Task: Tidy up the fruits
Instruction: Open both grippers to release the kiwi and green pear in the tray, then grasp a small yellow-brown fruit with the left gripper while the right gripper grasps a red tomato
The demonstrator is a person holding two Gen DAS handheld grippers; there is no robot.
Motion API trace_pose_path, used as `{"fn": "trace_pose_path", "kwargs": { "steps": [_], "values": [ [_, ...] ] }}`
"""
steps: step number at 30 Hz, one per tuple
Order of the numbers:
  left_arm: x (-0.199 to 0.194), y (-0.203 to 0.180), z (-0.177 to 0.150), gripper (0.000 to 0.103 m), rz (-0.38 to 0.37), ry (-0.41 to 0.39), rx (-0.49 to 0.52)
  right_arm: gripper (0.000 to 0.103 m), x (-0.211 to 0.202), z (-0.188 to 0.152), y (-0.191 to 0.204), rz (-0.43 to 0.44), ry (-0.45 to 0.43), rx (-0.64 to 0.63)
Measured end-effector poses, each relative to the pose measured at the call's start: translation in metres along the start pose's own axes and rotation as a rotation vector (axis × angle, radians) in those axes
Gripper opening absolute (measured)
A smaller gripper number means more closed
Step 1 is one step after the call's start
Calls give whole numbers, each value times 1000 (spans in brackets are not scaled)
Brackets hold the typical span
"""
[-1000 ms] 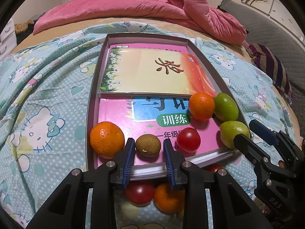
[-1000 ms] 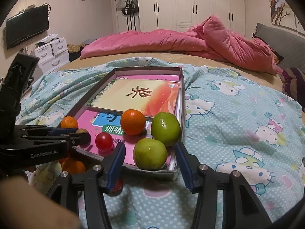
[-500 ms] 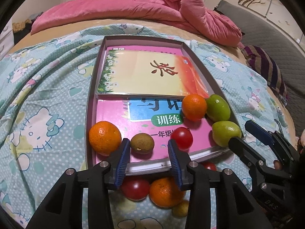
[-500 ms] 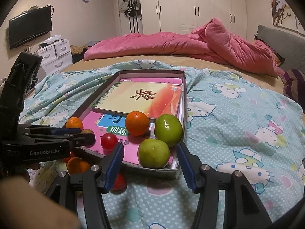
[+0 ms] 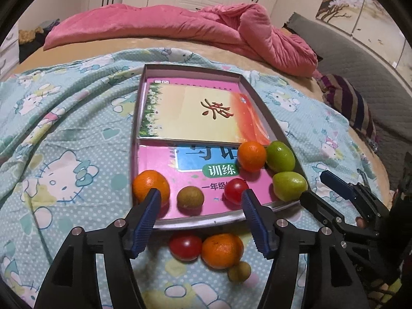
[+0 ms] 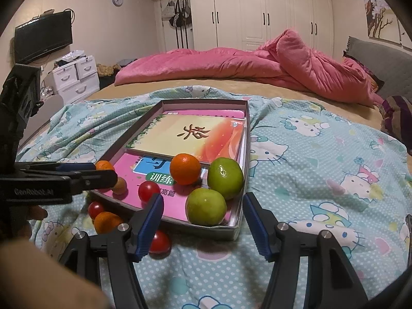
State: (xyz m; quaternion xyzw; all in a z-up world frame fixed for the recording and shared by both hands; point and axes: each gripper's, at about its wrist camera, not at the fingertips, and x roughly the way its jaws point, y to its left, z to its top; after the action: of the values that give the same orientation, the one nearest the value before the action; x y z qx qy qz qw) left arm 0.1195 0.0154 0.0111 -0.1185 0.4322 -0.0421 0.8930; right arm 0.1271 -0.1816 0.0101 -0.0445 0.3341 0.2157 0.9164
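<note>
A grey box tray (image 5: 260, 97) (image 6: 246, 139) lined with books lies on the bed. In it sit two oranges (image 5: 150, 186) (image 5: 251, 156), a brown kiwi (image 5: 190, 197), a cherry tomato (image 5: 234, 190) and two green fruits (image 5: 280, 156) (image 5: 289, 186). On the blanket before the tray lie a tomato (image 5: 185, 246), an orange (image 5: 222, 251) and a small yellowish fruit (image 5: 239, 271). My left gripper (image 5: 200, 207) is open and empty, just in front of the kiwi. My right gripper (image 6: 202, 213) is open and empty around the near green fruit (image 6: 206, 206). Another tomato (image 6: 160, 242) lies by its left finger.
A Hello Kitty blanket (image 5: 64, 154) covers the bed. A pink duvet (image 5: 180, 31) is piled at the far side. A striped cloth (image 5: 347, 105) lies at the right. The right gripper shows in the left wrist view (image 5: 332, 193), beside the tray's right corner.
My left gripper has opened wide and drawn back from the kiwi, which stays in the tray. My right gripper has pulled back a little and risen.
</note>
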Motion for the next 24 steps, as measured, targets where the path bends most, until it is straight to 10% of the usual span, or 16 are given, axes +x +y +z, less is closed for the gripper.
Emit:
{"fn": "trace_pose_path", "kwargs": {
  "steps": [24],
  "values": [
    [-7,-22,-71,67,-90,162,145,61,18,-31,23,155,182,-48]
  ]
}}
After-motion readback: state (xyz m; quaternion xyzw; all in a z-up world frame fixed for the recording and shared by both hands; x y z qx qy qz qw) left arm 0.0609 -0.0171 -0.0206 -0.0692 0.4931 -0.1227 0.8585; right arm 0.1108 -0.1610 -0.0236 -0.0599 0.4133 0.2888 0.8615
